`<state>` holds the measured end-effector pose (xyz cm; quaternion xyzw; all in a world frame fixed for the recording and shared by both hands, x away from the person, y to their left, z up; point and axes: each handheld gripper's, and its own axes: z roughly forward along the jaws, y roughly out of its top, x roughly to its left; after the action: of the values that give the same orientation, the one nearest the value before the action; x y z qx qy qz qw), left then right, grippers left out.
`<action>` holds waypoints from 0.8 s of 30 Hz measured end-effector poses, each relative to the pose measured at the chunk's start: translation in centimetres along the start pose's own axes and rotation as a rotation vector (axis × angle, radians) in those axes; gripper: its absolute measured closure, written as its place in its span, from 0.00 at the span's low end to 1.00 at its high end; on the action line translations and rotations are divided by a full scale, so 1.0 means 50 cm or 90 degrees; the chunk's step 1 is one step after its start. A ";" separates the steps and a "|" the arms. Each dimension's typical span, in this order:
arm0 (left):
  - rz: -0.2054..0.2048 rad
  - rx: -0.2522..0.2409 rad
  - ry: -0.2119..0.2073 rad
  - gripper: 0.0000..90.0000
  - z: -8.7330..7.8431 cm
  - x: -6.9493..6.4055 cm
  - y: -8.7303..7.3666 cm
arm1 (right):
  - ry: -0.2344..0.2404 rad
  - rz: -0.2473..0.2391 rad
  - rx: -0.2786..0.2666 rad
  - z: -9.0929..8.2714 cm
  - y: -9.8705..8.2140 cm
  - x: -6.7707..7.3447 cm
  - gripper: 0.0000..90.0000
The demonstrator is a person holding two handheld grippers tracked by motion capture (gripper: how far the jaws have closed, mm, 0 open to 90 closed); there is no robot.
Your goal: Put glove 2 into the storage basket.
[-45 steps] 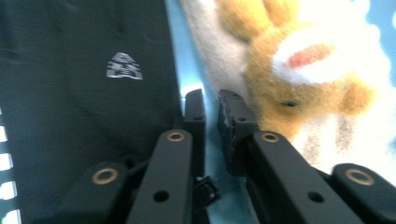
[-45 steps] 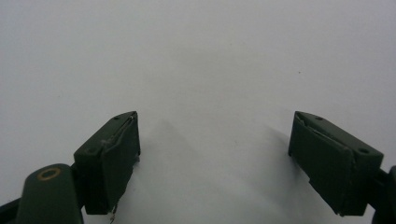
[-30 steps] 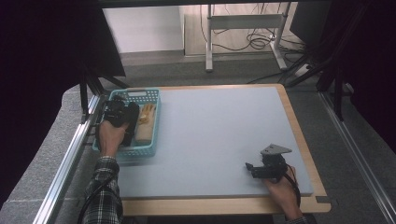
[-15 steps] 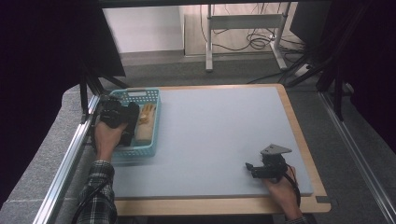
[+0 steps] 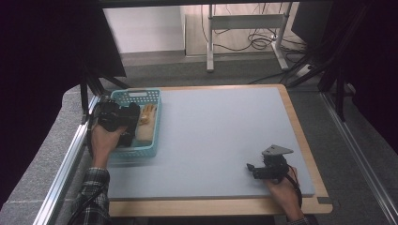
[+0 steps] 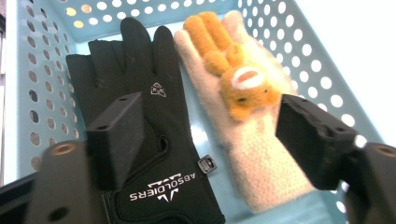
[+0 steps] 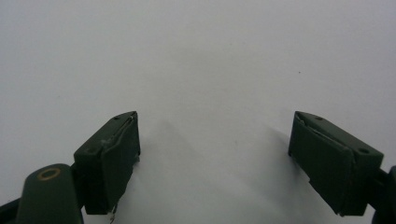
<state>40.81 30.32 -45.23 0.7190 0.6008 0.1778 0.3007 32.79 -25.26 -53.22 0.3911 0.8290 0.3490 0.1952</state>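
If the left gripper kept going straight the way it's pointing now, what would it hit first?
Most likely the gloves lying in the teal basket. The left gripper, jaws just opened with nothing between them, points down at the black glove and the cream glove; which one comes first is unclear.

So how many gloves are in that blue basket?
2: a black glove on one side of the basket, a cream glove with an orange bear beside it. Others underneath may be hidden.

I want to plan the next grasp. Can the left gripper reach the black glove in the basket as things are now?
Probably yes. The left gripper hovers above the turquoise basket with jaws open, having just been opening, nothing between them. The black glove lies flat and uncovered beside the cream bear glove.
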 end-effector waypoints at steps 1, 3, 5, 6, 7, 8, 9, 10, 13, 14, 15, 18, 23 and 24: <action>-0.002 -0.003 -0.003 0.22 -0.002 -0.002 -0.002 | 0.000 0.000 0.000 0.000 0.000 0.000 0.18; 0.001 -0.007 -0.005 0.19 -0.004 -0.003 -0.003 | 0.000 0.000 0.000 0.000 0.000 0.000 0.18; 0.000 -0.011 -0.011 0.16 -0.008 -0.008 -0.006 | 0.000 0.000 0.000 0.000 0.000 0.000 0.18; 0.000 -0.015 -0.012 0.14 -0.010 -0.011 -0.008 | 0.000 0.000 0.000 0.000 0.000 0.000 0.18; 0.003 -0.017 -0.015 0.12 -0.013 -0.014 -0.009 | 0.000 0.000 0.000 0.000 0.000 0.000 0.18; 0.003 -0.017 -0.015 0.12 -0.013 -0.014 -0.009 | 0.000 0.000 0.000 0.000 0.000 0.000 0.18; 0.007 -0.021 -0.017 0.10 -0.015 -0.015 -0.010 | 0.000 0.000 0.000 0.000 0.000 0.000 0.18; 0.009 -0.024 -0.021 0.10 -0.018 -0.018 -0.011 | 0.000 0.000 0.000 0.000 0.000 0.000 0.18; 0.017 -0.031 -0.028 0.08 -0.023 -0.024 -0.014 | 0.000 0.000 0.000 0.000 0.000 0.000 0.18; 0.017 -0.035 -0.032 0.08 -0.025 -0.027 -0.015 | 0.000 0.000 0.000 0.000 0.000 0.000 0.18; 0.020 -0.037 -0.037 0.07 -0.026 -0.029 -0.016 | 0.000 0.000 0.000 0.000 0.000 0.000 0.18; 0.028 -0.040 -0.042 0.06 -0.031 -0.036 -0.019 | 0.000 0.000 0.000 0.000 0.000 0.000 0.18; 0.035 -0.049 -0.053 0.05 -0.041 -0.048 -0.023 | 0.000 0.000 0.000 0.000 0.000 0.000 0.18; 0.035 -0.049 -0.053 0.04 -0.041 -0.048 -0.023 | 0.000 0.000 0.000 0.000 0.000 0.000 0.18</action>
<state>38.17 28.55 -44.16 0.7297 0.5606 0.1787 0.3484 32.78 -25.26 -53.22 0.3912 0.8289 0.3490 0.1950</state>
